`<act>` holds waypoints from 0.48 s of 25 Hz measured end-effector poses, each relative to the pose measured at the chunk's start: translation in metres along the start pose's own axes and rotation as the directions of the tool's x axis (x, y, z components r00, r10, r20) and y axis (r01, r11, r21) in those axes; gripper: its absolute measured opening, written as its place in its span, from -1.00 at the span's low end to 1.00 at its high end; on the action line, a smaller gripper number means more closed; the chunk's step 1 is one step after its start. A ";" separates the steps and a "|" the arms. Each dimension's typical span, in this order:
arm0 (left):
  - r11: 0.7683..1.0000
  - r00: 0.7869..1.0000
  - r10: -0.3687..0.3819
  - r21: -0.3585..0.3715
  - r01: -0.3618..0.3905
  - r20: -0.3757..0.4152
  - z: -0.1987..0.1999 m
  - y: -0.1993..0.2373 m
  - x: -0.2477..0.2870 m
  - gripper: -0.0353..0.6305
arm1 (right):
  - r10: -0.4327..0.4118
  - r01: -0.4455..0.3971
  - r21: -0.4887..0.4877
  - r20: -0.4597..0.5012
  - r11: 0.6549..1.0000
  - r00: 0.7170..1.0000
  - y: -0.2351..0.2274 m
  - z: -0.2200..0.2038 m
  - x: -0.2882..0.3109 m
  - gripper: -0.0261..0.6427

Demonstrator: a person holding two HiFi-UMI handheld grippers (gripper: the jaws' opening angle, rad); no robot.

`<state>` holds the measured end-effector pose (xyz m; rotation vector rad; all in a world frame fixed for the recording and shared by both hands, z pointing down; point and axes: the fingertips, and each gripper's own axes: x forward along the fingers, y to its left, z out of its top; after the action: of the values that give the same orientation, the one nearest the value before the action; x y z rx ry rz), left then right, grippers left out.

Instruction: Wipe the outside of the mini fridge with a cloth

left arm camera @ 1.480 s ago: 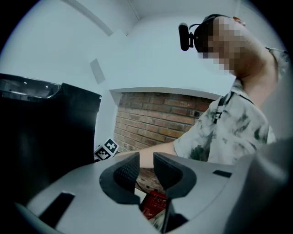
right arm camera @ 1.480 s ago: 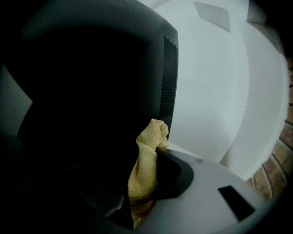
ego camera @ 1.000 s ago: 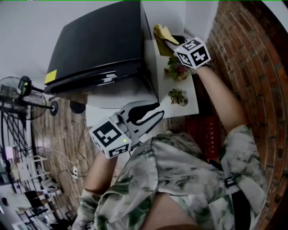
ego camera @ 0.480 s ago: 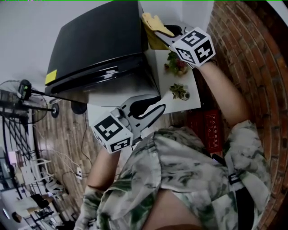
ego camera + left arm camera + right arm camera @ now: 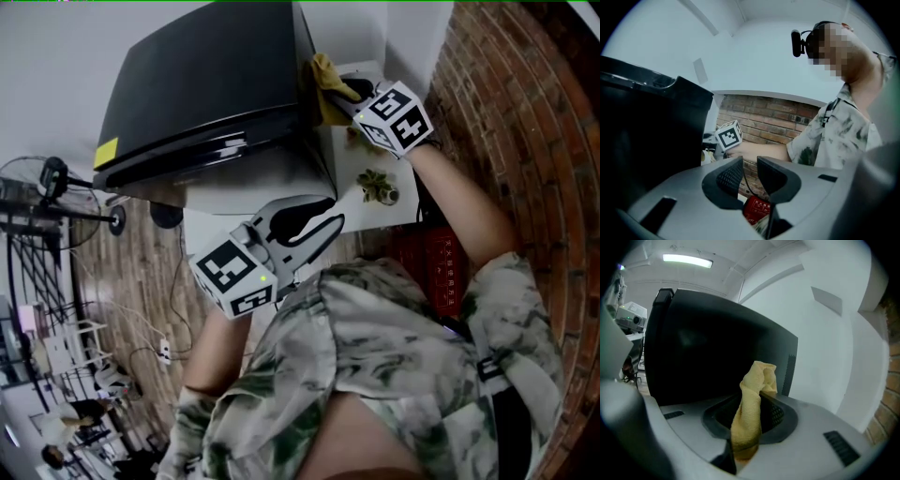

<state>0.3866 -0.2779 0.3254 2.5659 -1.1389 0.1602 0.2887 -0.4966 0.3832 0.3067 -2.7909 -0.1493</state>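
The black mini fridge [image 5: 206, 84] fills the upper left of the head view and looms dark in the right gripper view [image 5: 708, 348]. My right gripper [image 5: 339, 92] is at the fridge's right side, near its top back corner, shut on a yellow cloth [image 5: 325, 77]. In its own view the cloth [image 5: 751, 418] stands bunched up between the jaws of the right gripper [image 5: 757, 406], close to the fridge's edge. My left gripper [image 5: 326, 218] hangs in front of the fridge, slightly open, with nothing between its jaws [image 5: 750, 172]. The fridge [image 5: 642, 136] is at its left.
A white table [image 5: 405, 211] right of the fridge carries small potted plants [image 5: 375, 187]. A red crate [image 5: 427, 267] sits below it. A brick wall [image 5: 506, 112] runs along the right. A fan [image 5: 47, 183] and cables stand on the wooden floor at left.
The right gripper carried the cloth up and away along the fridge's right side, then came back down a little. The left gripper has hardly moved.
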 end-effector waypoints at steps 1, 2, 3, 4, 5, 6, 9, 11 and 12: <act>1.000 1.000 0.004 -0.001 -0.004 -0.001 0.000 0.001 0.000 -0.59 | 0.003 -0.003 0.004 -0.012 1.000 1.000 0.002 -0.009 0.003 -0.63; 1.000 1.000 0.007 -0.002 -0.007 -0.001 -0.001 0.001 0.000 -0.59 | 0.005 -0.005 0.007 -0.023 1.000 1.000 0.003 -0.018 0.007 -0.63; 1.000 1.000 0.011 -0.004 -0.011 -0.002 -0.002 0.001 0.000 -0.59 | 0.007 -0.006 0.010 -0.035 1.000 0.999 0.005 -0.027 0.010 -0.63; 1.000 1.000 0.014 -0.007 -0.014 -0.003 -0.003 0.001 0.000 -0.59 | 0.009 -0.008 0.017 -0.047 1.000 0.999 0.007 -0.036 0.012 -0.63; 1.000 1.000 0.017 -0.009 -0.017 -0.003 -0.003 0.001 0.001 -0.59 | 0.012 -0.011 0.026 -0.059 1.000 0.998 0.009 -0.046 0.014 -0.63; 1.000 1.000 0.020 -0.011 -0.021 -0.004 -0.004 0.001 0.000 -0.59 | 0.015 -0.013 0.037 -0.071 0.999 0.997 0.011 -0.055 0.017 -0.63; 0.999 1.000 0.029 -0.016 -0.029 -0.008 -0.006 0.001 -0.001 -0.59 | 0.023 -0.015 0.070 -0.109 0.997 0.994 0.017 -0.082 0.022 -0.63; 0.999 0.999 0.033 -0.019 -0.034 -0.011 -0.007 0.001 -0.002 -0.59 | 0.025 -0.014 0.085 -0.131 0.996 0.991 0.020 -0.098 0.026 -0.63; 0.999 0.999 0.036 -0.020 -0.036 -0.012 -0.008 0.001 -0.002 -0.59 | 0.026 -0.013 0.094 -0.140 0.995 0.990 0.021 -0.106 0.028 -0.63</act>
<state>0.3849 -0.2745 0.3328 2.5244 -1.1764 0.1713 0.2938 -0.4895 0.4940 0.3003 -2.6644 0.0073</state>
